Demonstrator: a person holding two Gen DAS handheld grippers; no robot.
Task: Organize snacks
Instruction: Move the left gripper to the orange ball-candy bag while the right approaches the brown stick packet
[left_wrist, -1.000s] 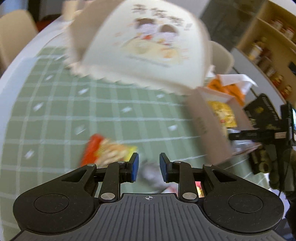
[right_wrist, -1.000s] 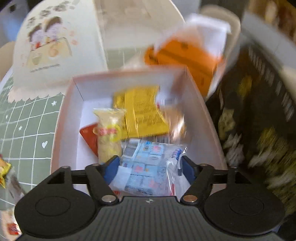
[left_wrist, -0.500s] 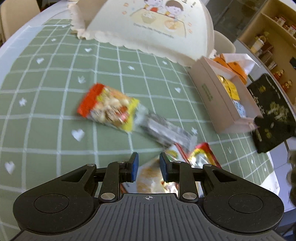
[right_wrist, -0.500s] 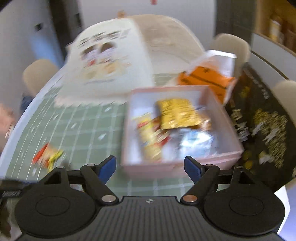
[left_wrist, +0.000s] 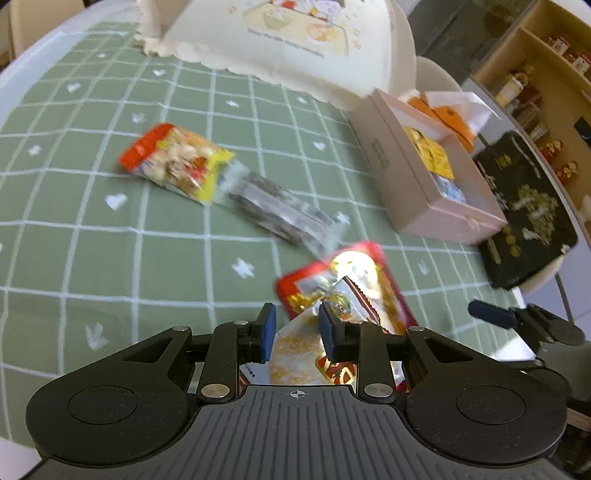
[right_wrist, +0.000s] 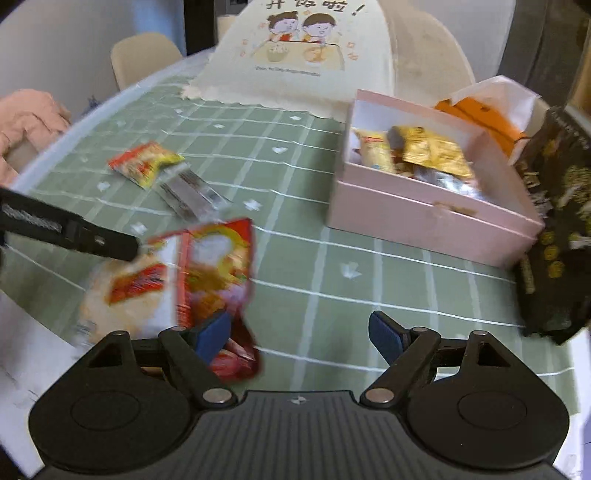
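Right wrist, tongs (right_wrist: 300, 334) withdrawn from box (right_wrist: 424, 218)

Green checked tablecloth (left_wrist: 177, 258) carries 4 snack packets, pink box (left_wrist: 402, 177).

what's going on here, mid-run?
A person with two handheld claws is sorting snack packets into the pink cardboard box, which already holds several. The left claw hovers narrowly open over the red and white rice-cracker packets at the near edge of the green checked tablecloth, gripping nothing. The right claw is wide open and empty. An orange-yellow snack packet and a clear silvery packet lie loose.
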